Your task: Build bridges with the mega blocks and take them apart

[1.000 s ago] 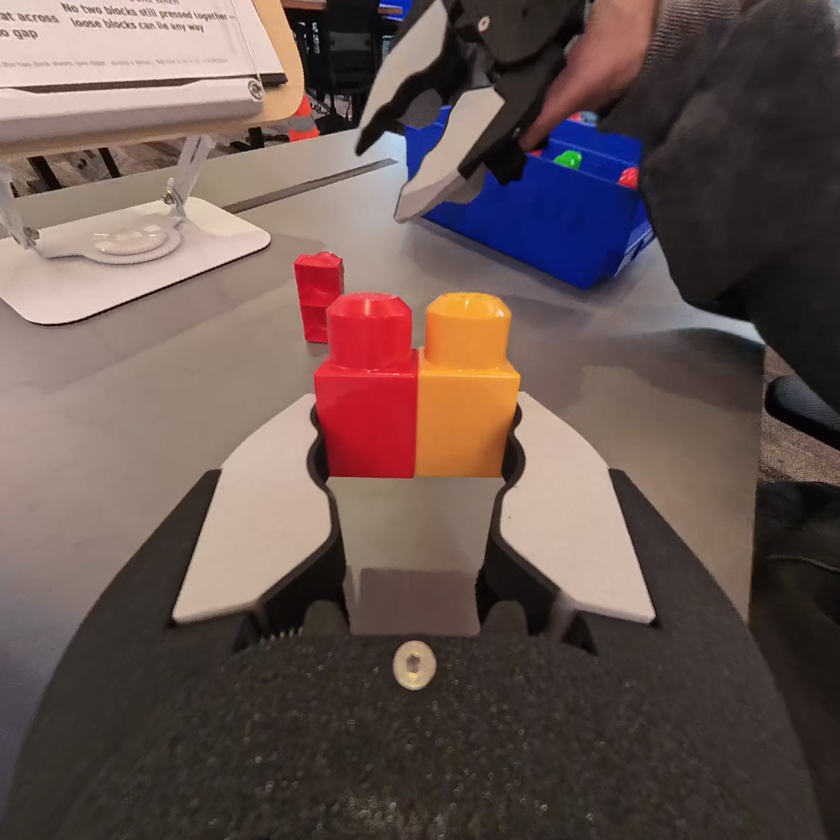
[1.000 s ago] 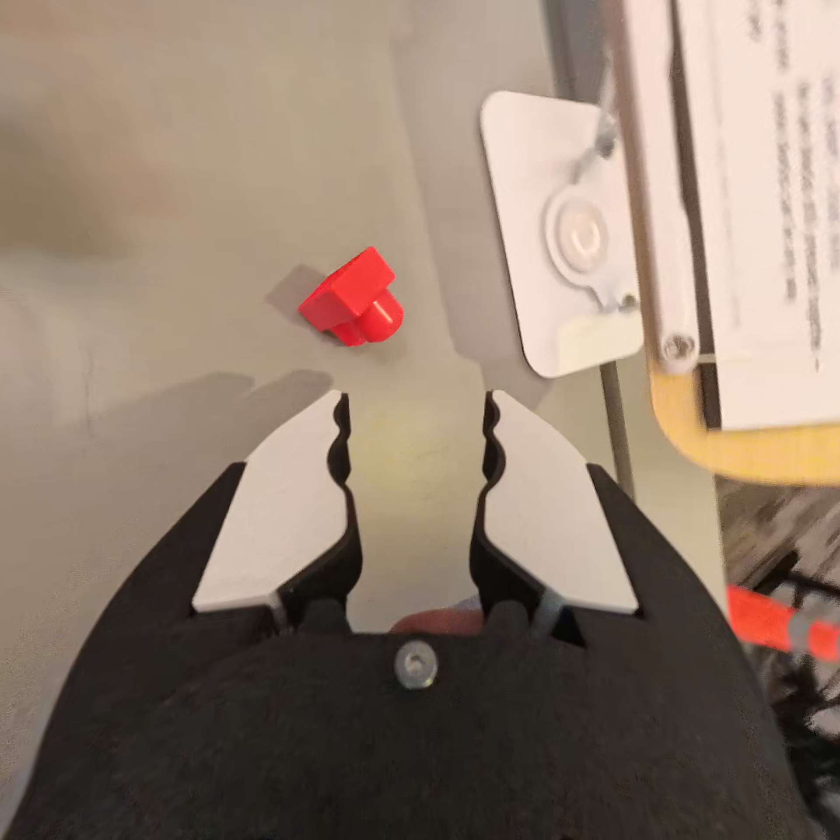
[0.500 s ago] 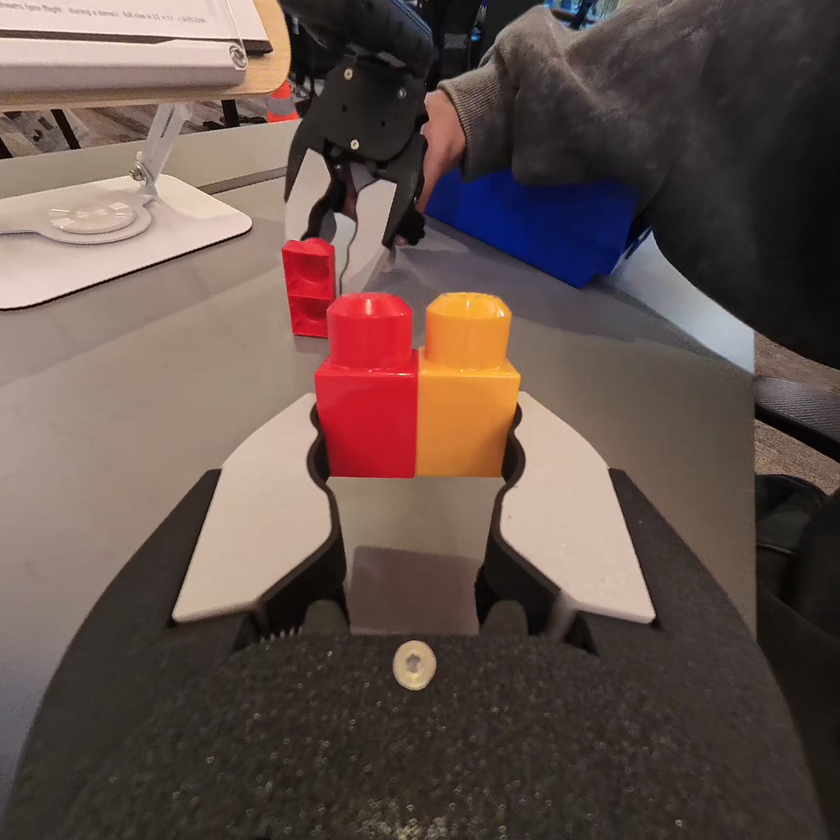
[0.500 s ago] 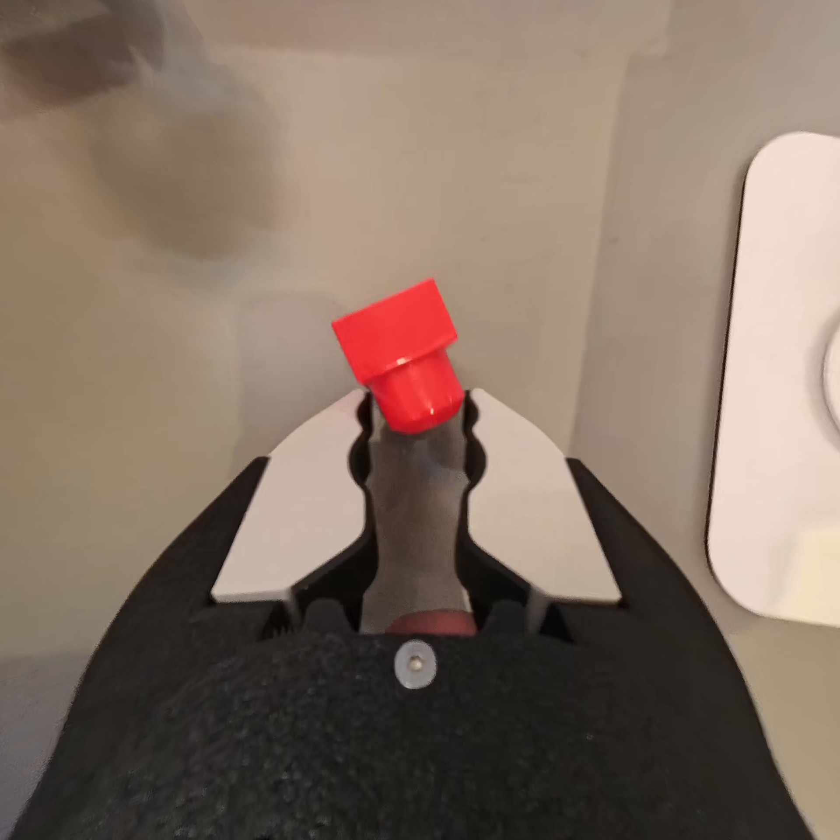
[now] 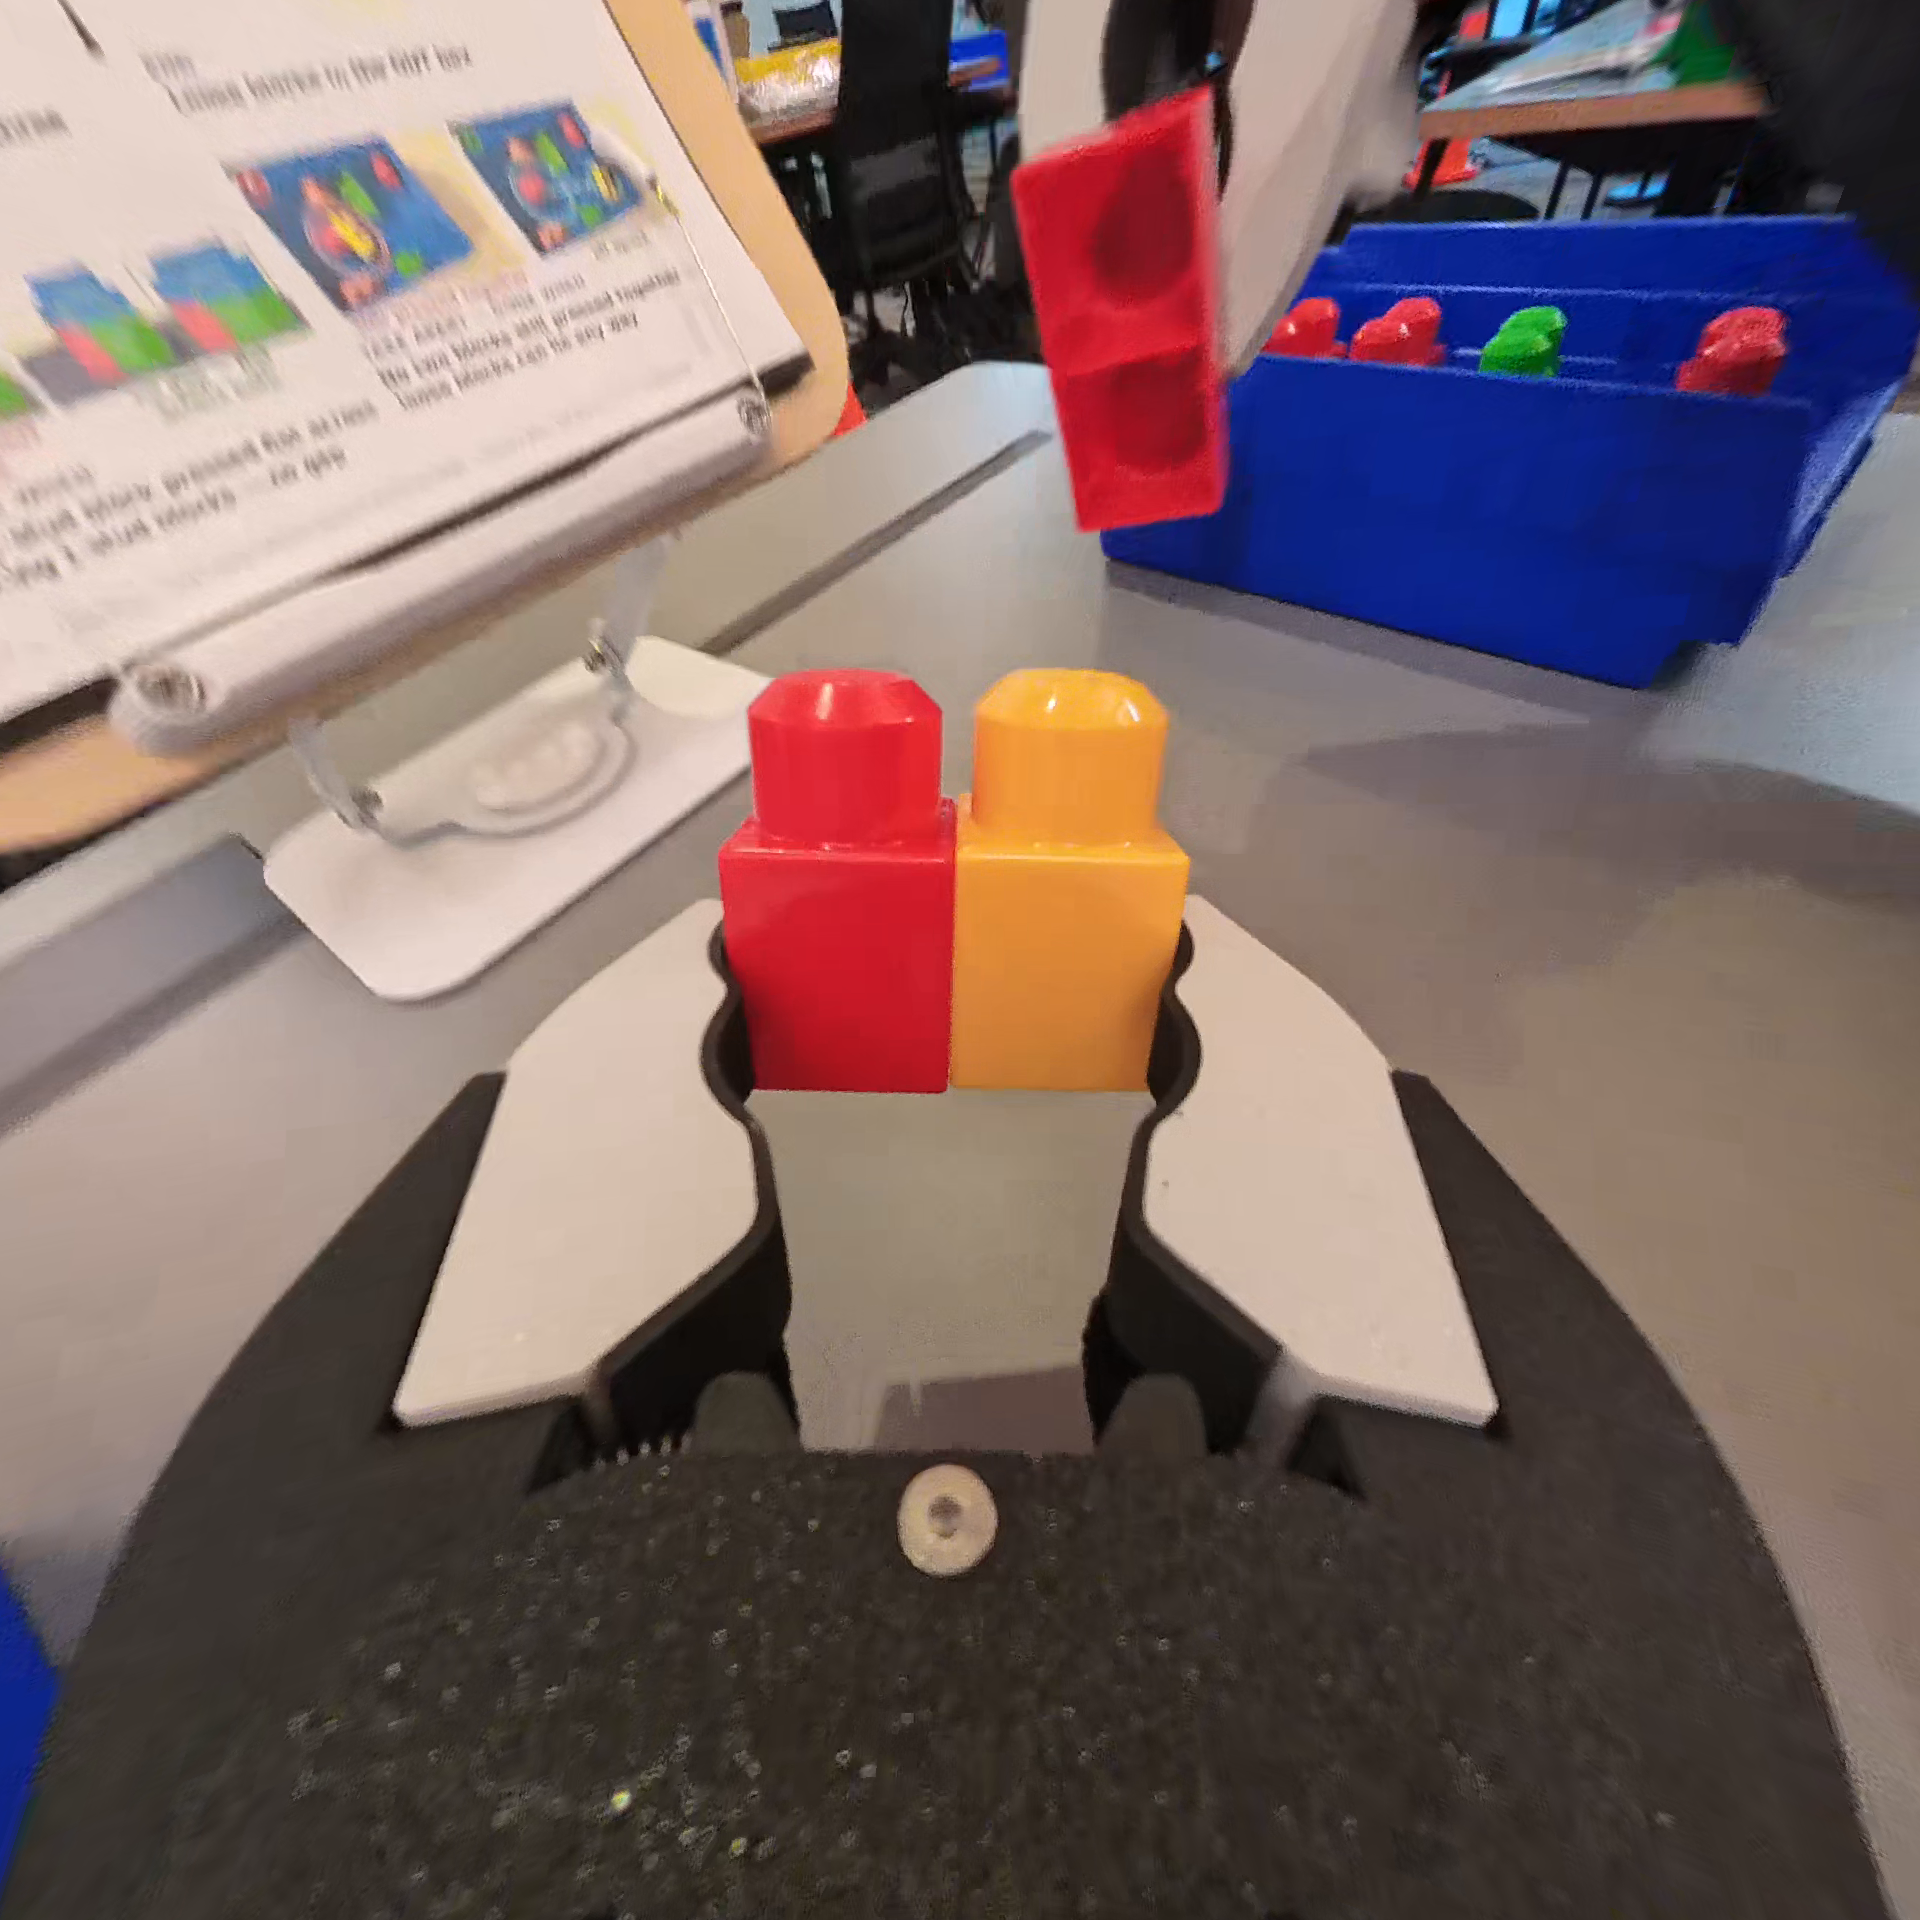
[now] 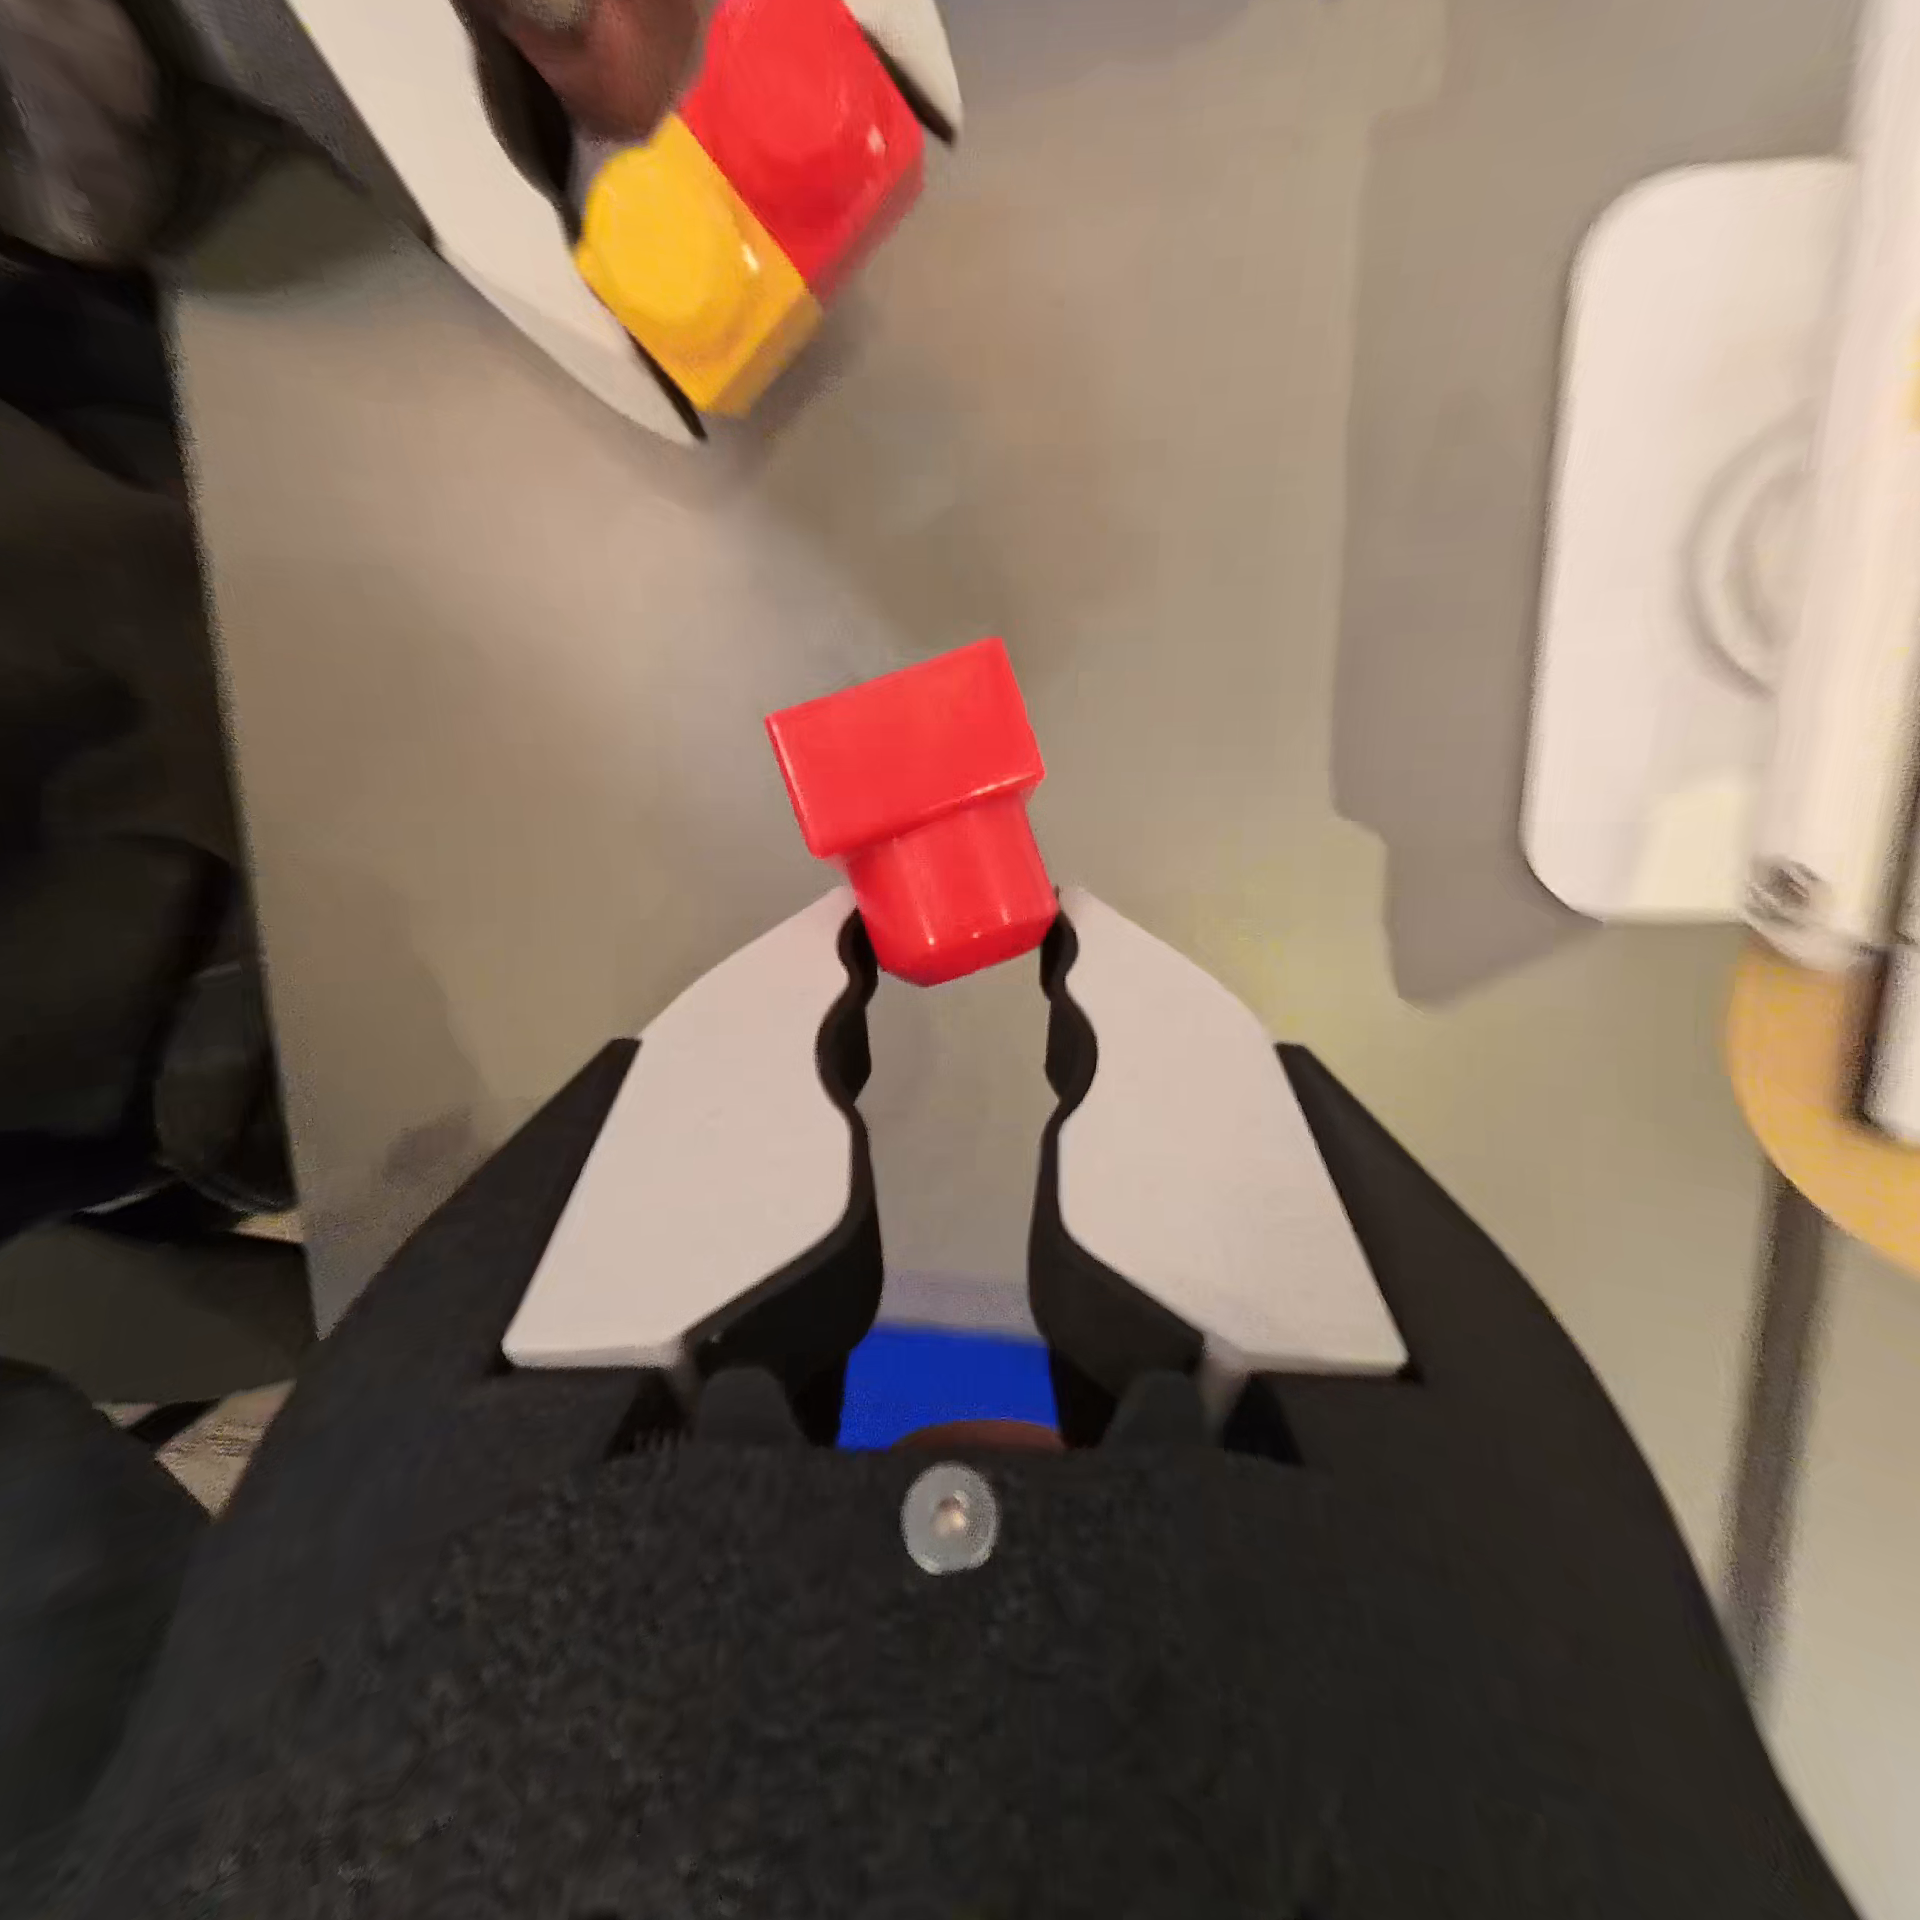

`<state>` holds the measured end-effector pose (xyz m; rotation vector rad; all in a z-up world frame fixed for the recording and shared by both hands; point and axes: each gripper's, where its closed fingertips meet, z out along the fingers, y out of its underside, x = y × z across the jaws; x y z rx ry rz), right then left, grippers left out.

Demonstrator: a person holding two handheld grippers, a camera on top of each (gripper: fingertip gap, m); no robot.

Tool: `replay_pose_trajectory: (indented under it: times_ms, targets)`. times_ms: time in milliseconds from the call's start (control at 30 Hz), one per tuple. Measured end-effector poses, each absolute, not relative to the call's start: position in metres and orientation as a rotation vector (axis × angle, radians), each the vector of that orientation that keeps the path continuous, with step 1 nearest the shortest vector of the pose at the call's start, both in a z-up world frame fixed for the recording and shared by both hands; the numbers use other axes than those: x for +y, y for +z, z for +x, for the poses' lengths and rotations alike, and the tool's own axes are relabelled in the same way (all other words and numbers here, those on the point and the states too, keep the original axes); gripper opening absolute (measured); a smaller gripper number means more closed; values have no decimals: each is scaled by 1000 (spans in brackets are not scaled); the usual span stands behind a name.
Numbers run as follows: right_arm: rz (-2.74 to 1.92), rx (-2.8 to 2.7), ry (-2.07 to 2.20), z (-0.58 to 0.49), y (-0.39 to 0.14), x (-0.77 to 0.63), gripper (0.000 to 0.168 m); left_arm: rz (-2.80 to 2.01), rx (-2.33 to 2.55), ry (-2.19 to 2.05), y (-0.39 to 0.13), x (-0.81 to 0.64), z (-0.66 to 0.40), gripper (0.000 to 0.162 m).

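My left gripper (image 5: 951, 997) is shut on a red block (image 5: 836, 935) and an orange block (image 5: 1065, 935) held side by side, studs up, above the grey table. My right gripper (image 6: 956, 925) is shut on the stud end of a second red block (image 6: 914, 790). In the left wrist view that red block (image 5: 1127, 312) hangs in the air beyond and above the pair, its hollow underside facing me. In the right wrist view the left gripper's orange block (image 6: 696, 281) and red block (image 6: 810, 135) show at the top left.
A blue bin (image 5: 1507, 488) with red and green blocks stands at the back right. A document stand (image 5: 364, 312) on a white base (image 5: 488, 831) is at the back left, and its base also shows in the right wrist view (image 6: 1683, 540).
My right gripper came down over the lone red block on the table, shut on its stud and lifted it into the air. My left gripper kept its hold on the pair.
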<state>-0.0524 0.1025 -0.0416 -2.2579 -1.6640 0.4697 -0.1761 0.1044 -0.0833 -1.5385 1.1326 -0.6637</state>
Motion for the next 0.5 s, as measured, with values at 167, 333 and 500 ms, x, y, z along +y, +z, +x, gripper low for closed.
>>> replay_pose_trajectory:
  times_ms: [167,333,500]
  targets:
    - [-2164,-1658,-79,-22,6,115,30,-1516,1219,-1012,-65,106,-120,74]
    - [-1886,-1726,-411,-28,17,113,30,-1492,1285,-1571,-56,77,-89,74]
    - [-1542,-1870,-626,-52,-3,97,30,-1393,1331,-1919,-48,51,-99,74]
